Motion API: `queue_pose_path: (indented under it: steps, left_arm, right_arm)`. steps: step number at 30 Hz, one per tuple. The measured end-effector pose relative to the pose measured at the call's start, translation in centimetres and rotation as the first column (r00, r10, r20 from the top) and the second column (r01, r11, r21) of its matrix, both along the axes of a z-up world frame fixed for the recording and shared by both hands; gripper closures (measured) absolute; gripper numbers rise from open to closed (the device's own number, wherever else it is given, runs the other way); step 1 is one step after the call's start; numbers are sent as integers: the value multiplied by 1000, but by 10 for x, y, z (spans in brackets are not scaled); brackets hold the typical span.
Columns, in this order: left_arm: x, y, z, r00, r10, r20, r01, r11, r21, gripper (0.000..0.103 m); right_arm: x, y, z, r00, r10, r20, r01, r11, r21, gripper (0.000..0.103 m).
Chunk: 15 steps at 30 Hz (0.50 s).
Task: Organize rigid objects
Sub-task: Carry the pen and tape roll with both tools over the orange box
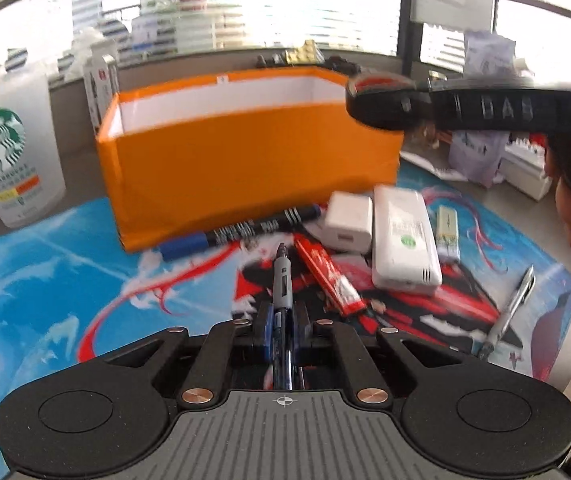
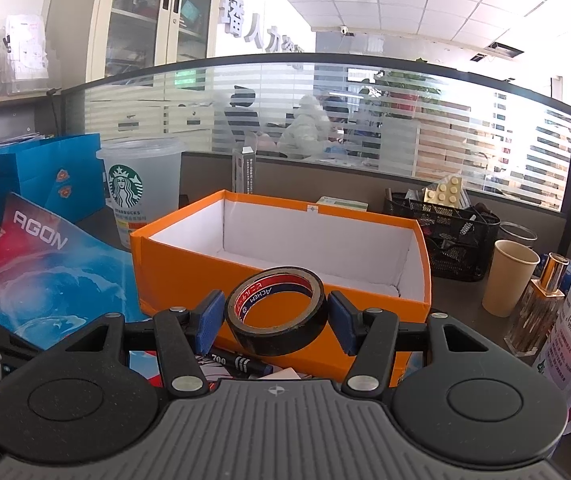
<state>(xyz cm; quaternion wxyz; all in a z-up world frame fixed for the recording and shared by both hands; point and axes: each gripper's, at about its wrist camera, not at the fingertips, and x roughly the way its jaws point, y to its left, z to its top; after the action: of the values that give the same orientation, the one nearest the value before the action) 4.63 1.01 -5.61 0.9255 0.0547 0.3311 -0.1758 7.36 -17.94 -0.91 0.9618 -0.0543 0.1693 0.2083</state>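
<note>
Black tape roll (image 2: 276, 311), its inner ring printed ACHEM in red and blue, sits pinched between my right gripper (image 2: 275, 322) pads, just short of the orange box (image 2: 245, 276) ahead. My left gripper (image 1: 282, 326) is clamped on a grey-and-blue pen (image 1: 282, 280) pointing forward. Beyond it lie a marker (image 1: 241, 230) and white chargers (image 1: 403, 240) on a blue printed mat (image 1: 65, 264). A Starbucks cup (image 2: 135, 188) stands to the left of the box.

office: glass partition (image 2: 325, 112) with blinds, filing cabinet (image 2: 153, 16), mesh desk organizer (image 2: 441, 232).
</note>
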Motion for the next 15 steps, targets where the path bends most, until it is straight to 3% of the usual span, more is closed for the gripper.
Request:
queue_pose_path:
  steps: [15]
  left_arm:
    - [20,3,62,984,38,173,-34,999,-22,96]
  right_arm:
    - [-4,4,15,999,2,38,-2,1000,-5,50]
